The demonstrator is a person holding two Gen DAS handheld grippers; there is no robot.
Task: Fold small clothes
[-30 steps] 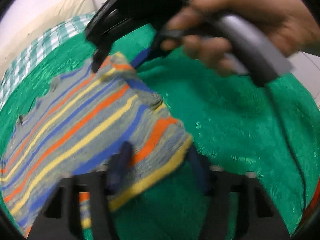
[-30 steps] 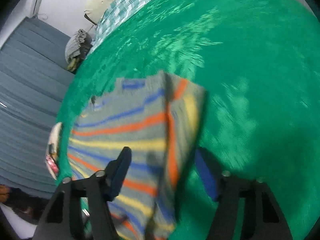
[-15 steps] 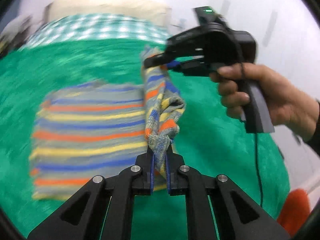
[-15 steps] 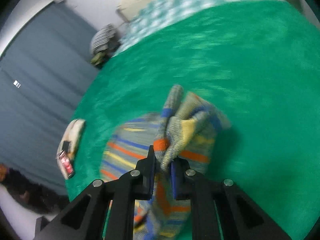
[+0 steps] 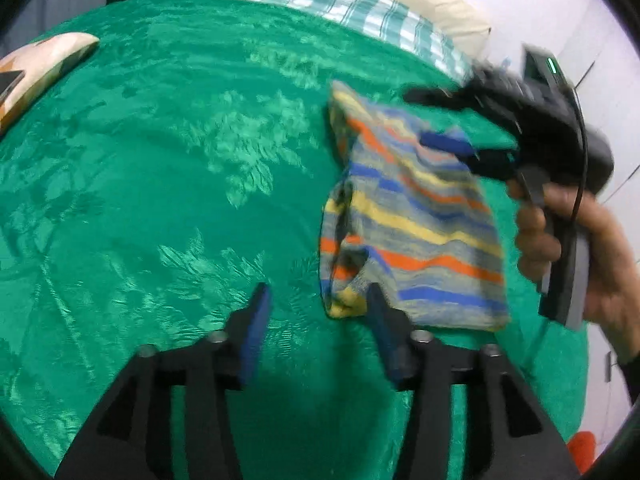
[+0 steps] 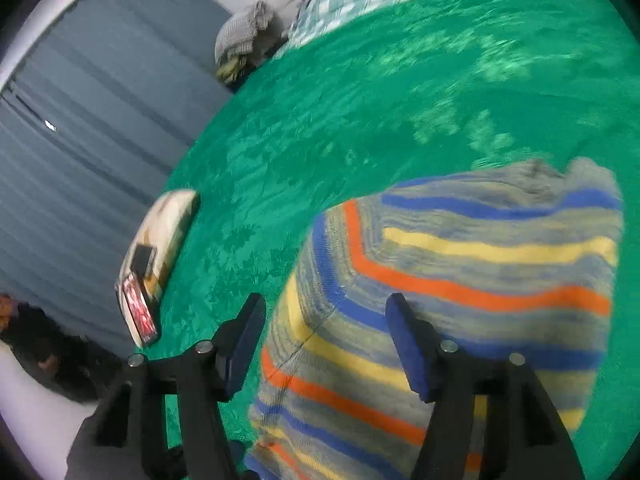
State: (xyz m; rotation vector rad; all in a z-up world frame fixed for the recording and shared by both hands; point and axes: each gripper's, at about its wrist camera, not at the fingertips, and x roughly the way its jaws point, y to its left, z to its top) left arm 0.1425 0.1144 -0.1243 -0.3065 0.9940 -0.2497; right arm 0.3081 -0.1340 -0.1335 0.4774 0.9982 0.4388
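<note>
1. Left wrist view: the left gripper [image 5: 316, 316] hangs over the green bedspread [image 5: 160, 184] with its jaws opening and only bare cover between them; its right-hand pad sits just beside the near corner of the striped garment [image 5: 412, 232].
2. Striped garment: folded, lying flat on the bedspread.
3. Just over the garment's far edge, a hand [image 5: 576, 248] holds the right gripper [image 5: 432, 120], motion-blurred; its jaws are opening.
4. Right wrist view: the right gripper [image 6: 324, 344] holds nothing, and the garment [image 6: 460, 280] lies beneath its pads.
5. Well apart from the garment, a small cushion [image 6: 164, 248] carries a phone [image 6: 138, 308].
6. Beyond the garment: checked bedding [image 5: 332, 0], a cream pillow [image 5: 436, 4], a clothes heap [image 6: 240, 40].
7. Farthest from the garment: grey-blue curtains [image 6: 80, 140].
</note>
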